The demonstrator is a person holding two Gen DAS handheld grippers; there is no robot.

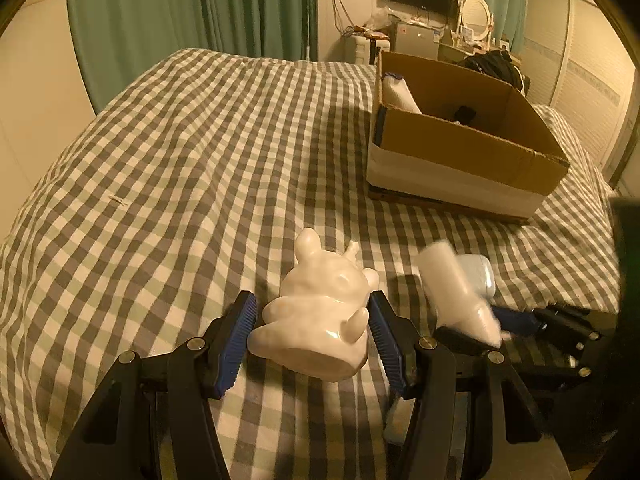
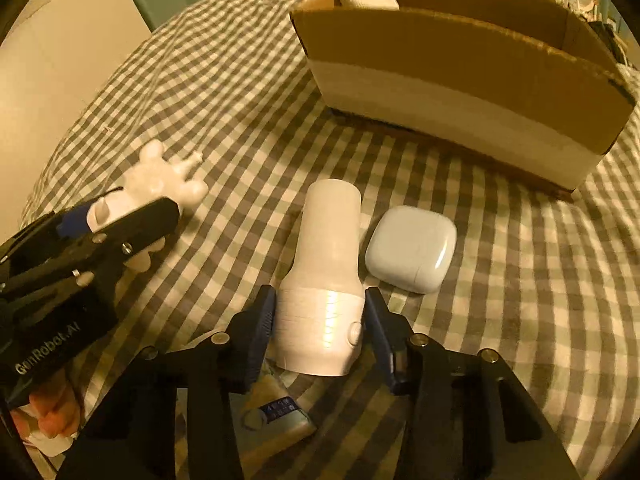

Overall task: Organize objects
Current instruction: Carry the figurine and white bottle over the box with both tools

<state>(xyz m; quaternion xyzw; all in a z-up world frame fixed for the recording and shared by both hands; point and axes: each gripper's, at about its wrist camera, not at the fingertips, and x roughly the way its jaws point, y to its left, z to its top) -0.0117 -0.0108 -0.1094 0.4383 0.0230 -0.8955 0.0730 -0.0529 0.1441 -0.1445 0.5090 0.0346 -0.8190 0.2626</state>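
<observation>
on the left tongs, white lettering reads "gonrobot.ai".

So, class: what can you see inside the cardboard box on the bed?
Inside the cardboard box, a white rolled item leans in the far-left corner, with something small and dark near the middle. The near wall hides the floor.

The bedcover is a grey-and-white check. On it, the cardboard box is brown with a white band along its base. Near the box lie a glossy white figurine, a white bottle and a pale blue case. Beyond the box hang green curtains.
</observation>
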